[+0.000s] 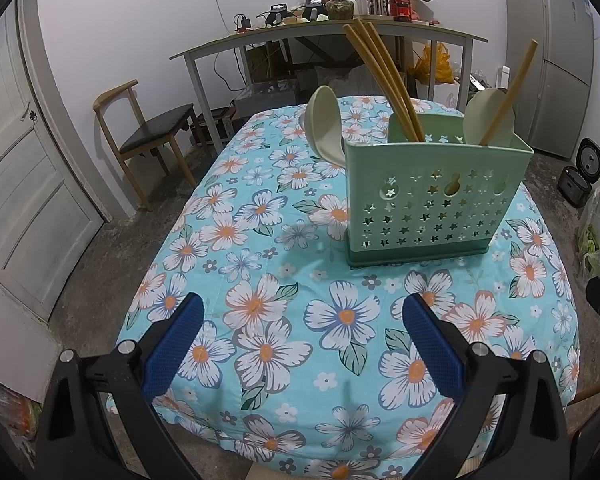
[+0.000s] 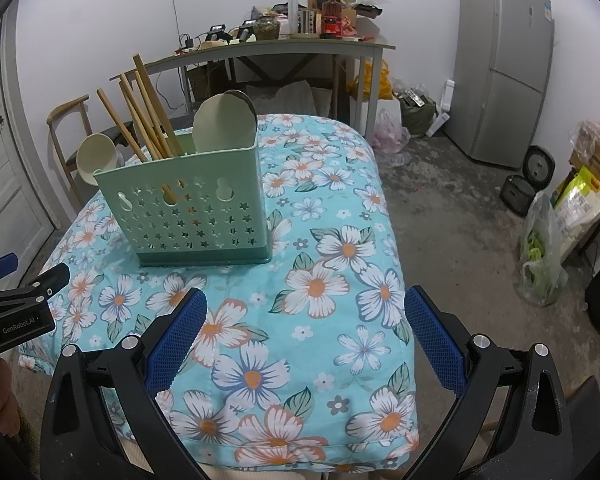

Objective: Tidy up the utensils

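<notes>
Left wrist view: we note chopsticks upright in the caddy, tips leaning left; both grippers' jaws open, empty.

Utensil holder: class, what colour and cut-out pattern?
Mint green holder with star-shaped cut-outs; clearest in right wrist view.

White-walled room with a rough grey concrete floor. A cluttered grey desk stands against the far wall, a wooden chair left, a silver fridge right, a white panelled door far left.
</notes>
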`<state>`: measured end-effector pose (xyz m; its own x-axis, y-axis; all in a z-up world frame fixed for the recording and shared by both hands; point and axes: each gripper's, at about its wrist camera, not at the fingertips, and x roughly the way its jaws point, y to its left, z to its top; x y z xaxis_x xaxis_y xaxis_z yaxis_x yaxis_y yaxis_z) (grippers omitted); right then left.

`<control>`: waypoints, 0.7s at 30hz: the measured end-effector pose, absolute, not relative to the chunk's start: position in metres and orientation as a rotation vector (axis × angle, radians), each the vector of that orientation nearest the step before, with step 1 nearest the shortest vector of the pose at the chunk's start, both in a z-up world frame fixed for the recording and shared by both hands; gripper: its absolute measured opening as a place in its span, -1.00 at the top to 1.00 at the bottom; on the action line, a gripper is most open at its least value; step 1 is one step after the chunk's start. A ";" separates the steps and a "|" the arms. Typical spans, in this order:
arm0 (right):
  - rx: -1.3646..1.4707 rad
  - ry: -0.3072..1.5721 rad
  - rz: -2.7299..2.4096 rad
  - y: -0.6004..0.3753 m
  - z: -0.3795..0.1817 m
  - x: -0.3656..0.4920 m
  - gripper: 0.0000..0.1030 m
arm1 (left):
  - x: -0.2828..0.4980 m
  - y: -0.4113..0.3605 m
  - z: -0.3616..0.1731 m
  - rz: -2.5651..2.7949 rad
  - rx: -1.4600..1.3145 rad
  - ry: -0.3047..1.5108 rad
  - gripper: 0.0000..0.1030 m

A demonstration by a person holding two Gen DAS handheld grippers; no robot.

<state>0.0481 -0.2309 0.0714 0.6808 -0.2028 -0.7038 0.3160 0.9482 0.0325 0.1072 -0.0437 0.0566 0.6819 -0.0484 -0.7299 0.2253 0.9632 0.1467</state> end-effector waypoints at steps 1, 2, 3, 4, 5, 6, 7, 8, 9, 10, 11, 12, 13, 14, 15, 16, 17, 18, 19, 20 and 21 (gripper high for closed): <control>0.157 0.769 -0.292 -0.231 0.071 0.048 -0.85 | 0.107 -0.043 0.056 -0.155 0.233 0.808 -0.89; 0.156 0.769 -0.292 -0.231 0.072 0.048 -0.85 | 0.107 -0.044 0.057 -0.154 0.233 0.808 -0.89; 0.157 0.769 -0.292 -0.231 0.072 0.049 -0.85 | 0.107 -0.044 0.056 -0.155 0.233 0.808 -0.89; 0.157 0.769 -0.291 -0.231 0.072 0.048 -0.85 | 0.107 -0.044 0.057 -0.154 0.233 0.808 -0.89; 0.157 0.769 -0.292 -0.231 0.072 0.048 -0.85 | 0.107 -0.043 0.056 -0.154 0.233 0.807 -0.89; 0.156 0.769 -0.292 -0.231 0.072 0.048 -0.85 | 0.107 -0.043 0.056 -0.153 0.234 0.808 -0.89; 0.156 0.769 -0.292 -0.230 0.072 0.048 -0.85 | 0.107 -0.044 0.057 -0.153 0.234 0.808 -0.89; 0.156 0.769 -0.291 -0.231 0.072 0.048 -0.85 | 0.107 -0.044 0.056 -0.153 0.234 0.808 -0.89; 0.156 0.769 -0.292 -0.231 0.072 0.048 -0.85 | 0.107 -0.043 0.056 -0.154 0.234 0.808 -0.89; 0.156 0.769 -0.292 -0.231 0.072 0.048 -0.85 | 0.107 -0.044 0.056 -0.153 0.235 0.808 -0.89; 0.156 0.769 -0.292 -0.231 0.072 0.047 -0.85 | 0.107 -0.044 0.056 -0.153 0.235 0.809 -0.89; 0.156 0.769 -0.292 -0.231 0.072 0.047 -0.85 | 0.107 -0.043 0.056 -0.153 0.234 0.809 -0.89; 0.156 0.769 -0.292 -0.231 0.072 0.048 -0.85 | 0.107 -0.043 0.056 -0.153 0.234 0.808 -0.89; 0.156 0.769 -0.292 -0.231 0.072 0.048 -0.85 | 0.107 -0.043 0.056 -0.153 0.235 0.808 -0.89; 0.156 0.769 -0.293 -0.230 0.072 0.048 -0.85 | 0.108 -0.043 0.056 -0.153 0.234 0.809 -0.89; 0.157 0.769 -0.292 -0.230 0.072 0.048 -0.85 | 0.108 -0.043 0.056 -0.153 0.234 0.808 -0.89; 0.157 0.769 -0.292 -0.231 0.072 0.048 -0.85 | 0.108 -0.043 0.056 -0.153 0.234 0.809 -0.89; 0.156 0.769 -0.292 -0.231 0.072 0.048 -0.85 | 0.108 -0.043 0.056 -0.153 0.235 0.809 -0.89; 0.156 0.769 -0.292 -0.231 0.072 0.048 -0.85 | 0.108 -0.043 0.056 -0.153 0.235 0.809 -0.89; 0.156 0.769 -0.292 -0.231 0.072 0.048 -0.85 | 0.108 -0.043 0.056 -0.153 0.235 0.809 -0.89; 0.156 0.769 -0.292 -0.231 0.072 0.048 -0.85 | 0.108 -0.043 0.056 -0.153 0.235 0.809 -0.89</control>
<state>0.0477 -0.2305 0.0718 0.6806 -0.2027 -0.7040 0.3160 0.9482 0.0324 0.1077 -0.0432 0.0560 0.6814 -0.0453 -0.7305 0.2244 0.9629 0.1496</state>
